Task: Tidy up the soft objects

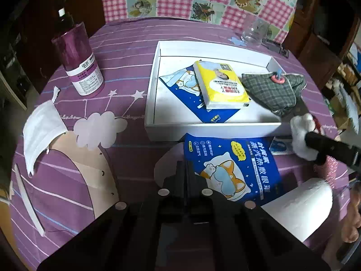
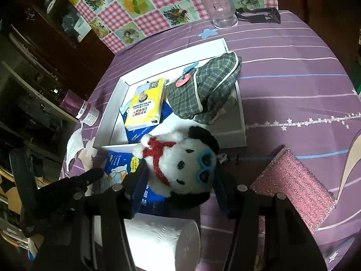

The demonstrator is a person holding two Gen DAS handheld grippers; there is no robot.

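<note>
My left gripper (image 1: pixel 186 166) is shut on the left edge of a blue eye-mask packet (image 1: pixel 234 164) that lies on the purple cloth in front of the white tray (image 1: pixel 150 103). My right gripper (image 2: pixel 180 178) is shut on a white plush dog (image 2: pixel 178 155) with black ears, a red scarf and blue goggles, held just above the near side of the tray. In the tray lie a yellow tissue pack (image 1: pixel 220 85), a second blue packet (image 1: pixel 187 83) and a green plaid pouch (image 1: pixel 275 90). A toilet paper roll (image 1: pixel 300 203) lies close below both grippers.
A white face mask (image 1: pixel 40 133) lies at the left edge of the table. A purple bottle (image 1: pixel 81 61) stands at the back left and a glass (image 1: pixel 255 33) at the back. A pink glittery block (image 2: pixel 293 185) sits to the right of the plush.
</note>
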